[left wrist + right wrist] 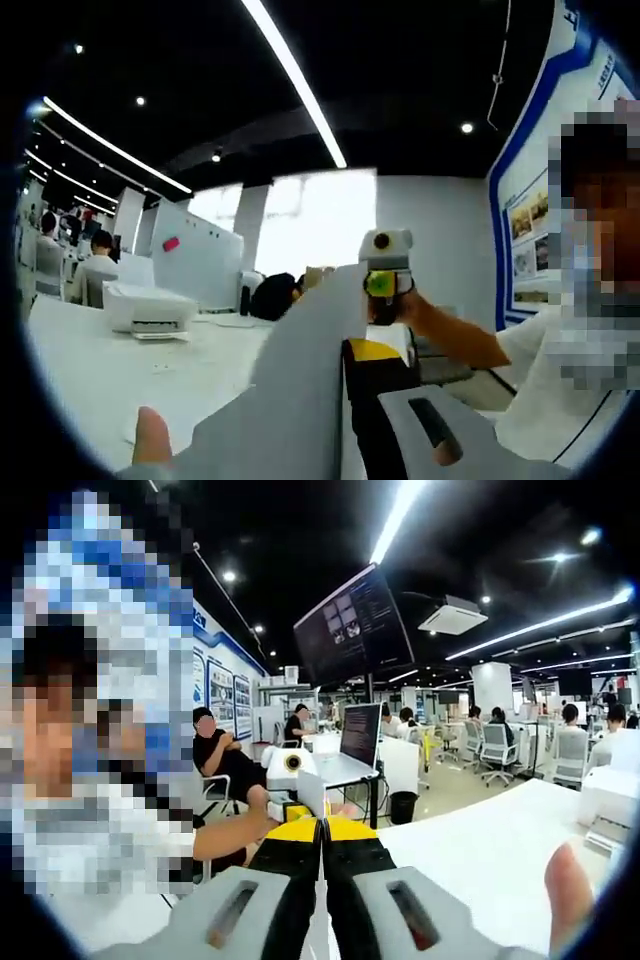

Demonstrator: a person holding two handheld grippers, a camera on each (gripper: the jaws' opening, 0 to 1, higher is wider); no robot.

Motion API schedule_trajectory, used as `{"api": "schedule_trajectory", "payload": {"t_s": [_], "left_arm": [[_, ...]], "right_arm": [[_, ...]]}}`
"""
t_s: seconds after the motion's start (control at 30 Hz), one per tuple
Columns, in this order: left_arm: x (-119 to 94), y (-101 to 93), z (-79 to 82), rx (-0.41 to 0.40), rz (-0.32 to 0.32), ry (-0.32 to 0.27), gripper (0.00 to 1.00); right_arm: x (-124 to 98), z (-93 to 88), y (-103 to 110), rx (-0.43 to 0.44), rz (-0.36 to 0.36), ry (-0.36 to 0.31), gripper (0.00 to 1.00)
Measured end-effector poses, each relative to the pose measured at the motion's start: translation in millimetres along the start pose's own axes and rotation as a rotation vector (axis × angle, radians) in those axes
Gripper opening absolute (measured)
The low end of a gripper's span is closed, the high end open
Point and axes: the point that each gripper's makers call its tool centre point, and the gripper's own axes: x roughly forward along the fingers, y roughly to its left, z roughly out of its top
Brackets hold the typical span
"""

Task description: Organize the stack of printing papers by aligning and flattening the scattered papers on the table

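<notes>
Both grippers pinched the paper stack (310, 380), held on edge between them above the table (90, 380): left gripper (365, 400) clamped one end, right gripper (323, 845) the other. Risk: loose sheets could slip out if either grip slackened. Stack edges and alignment were hidden; fingertip (150, 435) cut off.

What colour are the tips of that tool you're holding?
Yellow, on black jaws with grey bodies; the right tool shows them best in the right gripper view.

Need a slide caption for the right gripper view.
Right gripper, yellow-tipped jaws shut on thin white paper sheet, above white table.
</notes>
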Motion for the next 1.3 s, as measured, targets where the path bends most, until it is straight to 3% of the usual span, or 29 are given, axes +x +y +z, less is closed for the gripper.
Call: {"api": "schedule_trajectory", "payload": {"t_s": [0.27, 0.33, 0.5, 0.83, 1.17, 1.27, 1.3], "left_arm": [[-2.0, 2.2, 0.3, -0.007, -0.008, 0.007, 0.06], [-1.4, 0.5, 0.1, 0.044, -0.005, 0.002, 0.06], [1.4, 0.1, -9.3, 0.058, 0.001, 0.040, 0.16], [5.0, -5.8, -16.4, 0.024, -0.014, 0.054, 0.06], [7.8, -7.9, -18.3, -0.006, -0.024, 0.046, 0.06], [7.7, -6.6, -16.5, -0.011, -0.023, 0.040, 0.06], [7.5, -6.5, -16.2, -0.012, -0.021, 0.038, 0.06]], "right_arm": [[-0.5, -1.3, -1.4, 0.004, -0.002, -0.003, 0.00], [-0.7, -0.3, -2.0, 0.014, 0.000, -0.014, 0.00], [-1.1, 4.1, -0.1, 0.021, 0.012, -0.040, 0.00], [-4.8, 7.1, -0.5, 0.024, 0.011, -0.054, 0.00], [-7.4, 5.1, -1.4, 0.030, 0.006, -0.054, 0.00], [-8.7, 7.5, -5.1, 0.010, -0.021, -0.076, 0.00], [-8.9, 7.7, -7.2, -0.032, -0.039, -0.077, 0.00]]}}
